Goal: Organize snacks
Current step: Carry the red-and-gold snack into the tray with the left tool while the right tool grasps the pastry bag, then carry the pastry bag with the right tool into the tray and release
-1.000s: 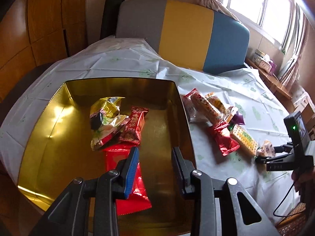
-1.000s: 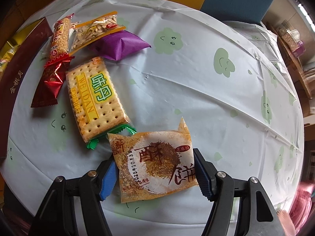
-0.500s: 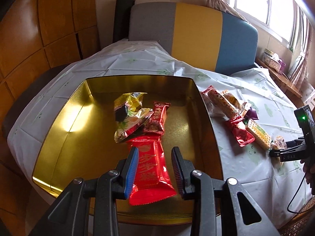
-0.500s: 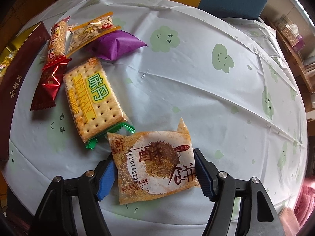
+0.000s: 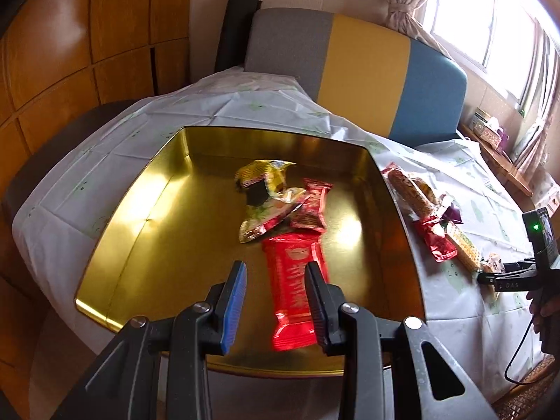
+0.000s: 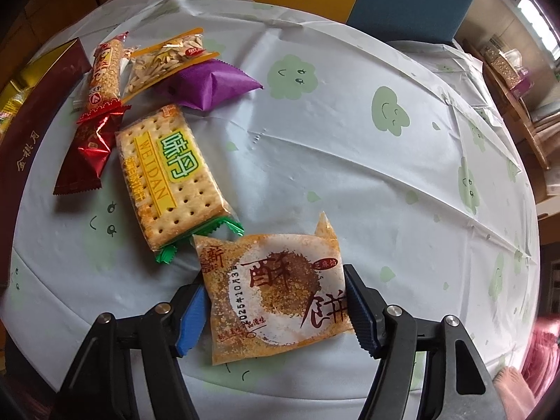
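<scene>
The right gripper (image 6: 274,306) straddles a flat sesame cake packet (image 6: 271,292) lying on the worktop (image 6: 350,161), which is covered by a pale cloth with green smiley clouds. Its jaws have just been closing, with the packet between them; the right pad sits at the packet's edge and the blue pad just beside the other, though firm pressure is not yet evident.

The packet looks light, thin and slick, with a crumbly cake inside that a hard squeeze could crack. It is best taken across its width near the middle, where the cake gives body, not by the loose sealed corners, which would fold and slip.

Just beside its upper left corner lies a cracker pack (image 6: 168,171), stiff and brittle, with a red wrapper (image 6: 84,154), a cereal bar (image 6: 105,70), a seed packet (image 6: 164,59) and a purple pouch (image 6: 206,84) beyond.

The left gripper (image 5: 274,287) hangs with jaws narrowly apart and holding nothing, above the gold tray (image 5: 140,210), where a long red packet (image 5: 295,283) and a few other wrapped snacks (image 5: 276,203) already lie.
</scene>
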`<action>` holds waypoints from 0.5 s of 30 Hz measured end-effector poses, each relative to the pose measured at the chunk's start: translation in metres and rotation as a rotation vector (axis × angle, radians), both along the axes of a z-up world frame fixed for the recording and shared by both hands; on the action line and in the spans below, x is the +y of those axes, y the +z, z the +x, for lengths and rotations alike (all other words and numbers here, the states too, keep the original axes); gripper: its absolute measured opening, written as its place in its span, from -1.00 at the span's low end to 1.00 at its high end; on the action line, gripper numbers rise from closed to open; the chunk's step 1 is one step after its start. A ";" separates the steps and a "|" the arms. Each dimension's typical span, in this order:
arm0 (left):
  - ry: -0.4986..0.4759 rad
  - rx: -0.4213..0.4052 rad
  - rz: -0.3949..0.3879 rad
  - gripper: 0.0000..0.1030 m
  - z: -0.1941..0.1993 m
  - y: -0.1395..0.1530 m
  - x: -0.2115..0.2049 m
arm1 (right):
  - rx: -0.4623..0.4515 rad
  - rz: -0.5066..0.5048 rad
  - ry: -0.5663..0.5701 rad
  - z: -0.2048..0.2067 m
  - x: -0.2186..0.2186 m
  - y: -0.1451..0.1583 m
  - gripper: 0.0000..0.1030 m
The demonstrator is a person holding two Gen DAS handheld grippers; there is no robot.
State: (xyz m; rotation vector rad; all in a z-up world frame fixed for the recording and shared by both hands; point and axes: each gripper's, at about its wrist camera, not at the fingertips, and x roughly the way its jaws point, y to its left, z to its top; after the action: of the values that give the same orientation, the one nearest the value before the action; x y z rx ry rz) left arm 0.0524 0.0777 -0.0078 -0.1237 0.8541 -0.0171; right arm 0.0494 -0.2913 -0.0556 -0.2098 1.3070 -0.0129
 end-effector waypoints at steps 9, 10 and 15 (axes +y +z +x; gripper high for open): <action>0.044 -0.004 -0.012 -0.33 -0.004 -0.005 0.022 | -0.122 0.055 -0.085 -0.013 0.002 0.047 0.24; 0.048 -0.001 -0.013 -0.33 -0.004 -0.006 0.023 | -0.139 0.083 -0.077 -0.014 0.007 0.054 0.24; 0.053 0.003 -0.022 -0.33 -0.004 -0.008 0.027 | -0.209 0.219 0.041 -0.015 0.058 0.082 0.24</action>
State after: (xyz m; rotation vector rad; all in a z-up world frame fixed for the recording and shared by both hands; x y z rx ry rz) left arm 0.0487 0.1044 -0.0159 -0.1671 0.8540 0.0236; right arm 0.0345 -0.2330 0.0266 -0.0467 1.0860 0.1390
